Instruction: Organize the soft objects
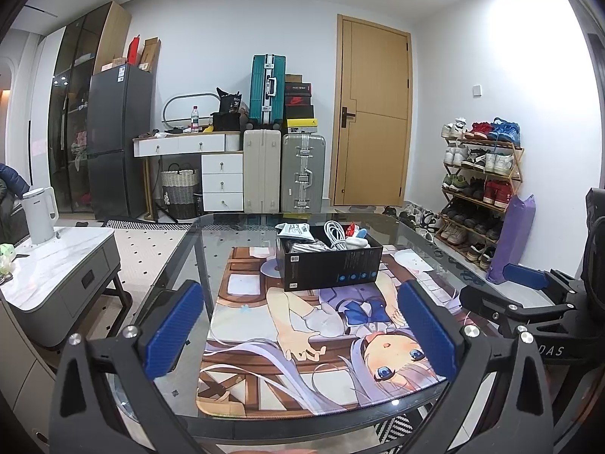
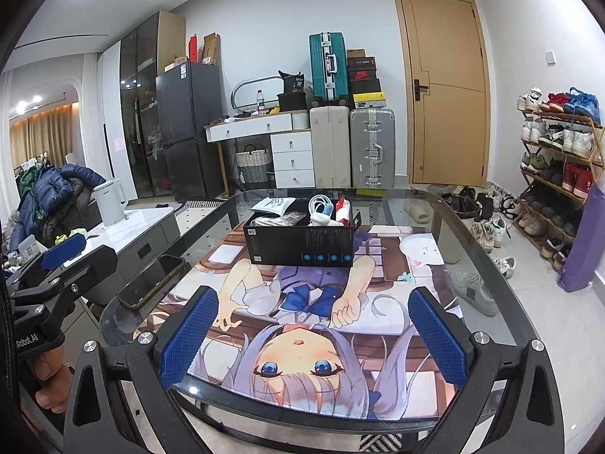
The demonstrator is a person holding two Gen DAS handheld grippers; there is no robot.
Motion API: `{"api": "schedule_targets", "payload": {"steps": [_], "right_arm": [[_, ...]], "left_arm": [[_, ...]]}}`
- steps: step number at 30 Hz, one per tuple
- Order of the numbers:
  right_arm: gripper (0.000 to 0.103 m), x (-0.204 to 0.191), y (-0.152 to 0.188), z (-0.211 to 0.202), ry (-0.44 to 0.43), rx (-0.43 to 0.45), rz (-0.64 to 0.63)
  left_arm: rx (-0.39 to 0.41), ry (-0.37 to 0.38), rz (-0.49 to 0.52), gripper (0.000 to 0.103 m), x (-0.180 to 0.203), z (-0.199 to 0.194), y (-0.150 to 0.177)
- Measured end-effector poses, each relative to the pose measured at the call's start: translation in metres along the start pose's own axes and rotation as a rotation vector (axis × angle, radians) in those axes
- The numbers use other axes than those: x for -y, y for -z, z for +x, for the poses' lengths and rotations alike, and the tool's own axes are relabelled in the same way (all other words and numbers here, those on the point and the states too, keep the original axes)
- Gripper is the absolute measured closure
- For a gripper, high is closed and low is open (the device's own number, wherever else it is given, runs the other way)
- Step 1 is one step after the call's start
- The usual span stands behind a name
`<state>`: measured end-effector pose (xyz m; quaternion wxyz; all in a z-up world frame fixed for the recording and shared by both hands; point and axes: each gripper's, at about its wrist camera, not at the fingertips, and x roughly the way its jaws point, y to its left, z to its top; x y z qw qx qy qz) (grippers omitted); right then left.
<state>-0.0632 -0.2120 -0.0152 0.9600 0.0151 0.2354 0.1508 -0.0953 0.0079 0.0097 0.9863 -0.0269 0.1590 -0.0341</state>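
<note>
Both grippers hover low over the near edge of the glass-topped desk [image 1: 211,234], jaws spread wide and holding nothing.

Left gripper [image 1: 298,325]: blue textured pads [image 1: 176,329] frame the printed anime desk mat [image 1: 264,325]. Its side shows at the left edge of the right wrist view, with a hand [image 2: 47,382] around the handle.

Left of the desk: grey side cabinet with a marble-pattern top [image 1: 56,253], carrying a white electric kettle [image 1: 38,213].

On the desk, left of the mat: dark smartphone [image 2: 151,282], lying flat on the glass.

Centre, far end of the mat: open black cardboard box [image 1: 329,266]. Contents, left to right: white printed plastic packet [image 2: 274,204], grey fabric items [image 2: 280,220], coiled white cable [image 2: 321,202], white sock with a blue tip [image 2: 321,217], red-and-white item [image 2: 342,212]. All soft objects sit inside the box; mat surface in front of it is bare.

Right gripper [image 2: 314,335]: pads apart over the mat's near edge. Its side shows at the right edge of the left wrist view.

Far right, on the floor: wooden shoe rack [image 2: 559,159], purple bag [image 1: 510,238] leaning beside it.
</note>
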Motion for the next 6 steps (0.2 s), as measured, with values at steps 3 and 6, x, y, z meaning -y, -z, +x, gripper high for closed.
{"api": "schedule_targets", "payload": {"steps": [3, 6], "right_arm": [[0.001, -0.0001, 0.0005, 0.0004, -0.001, 0.0, 0.003], [0.001, 0.0008, -0.0007, 0.0017, -0.001, -0.002, -0.001]], "left_arm": [[-0.001, 0.001, 0.0, 0.0, 0.0, 0.0, 0.0], [0.002, -0.001, -0.001, 0.0, 0.0, -0.0001, -0.0001]]}}
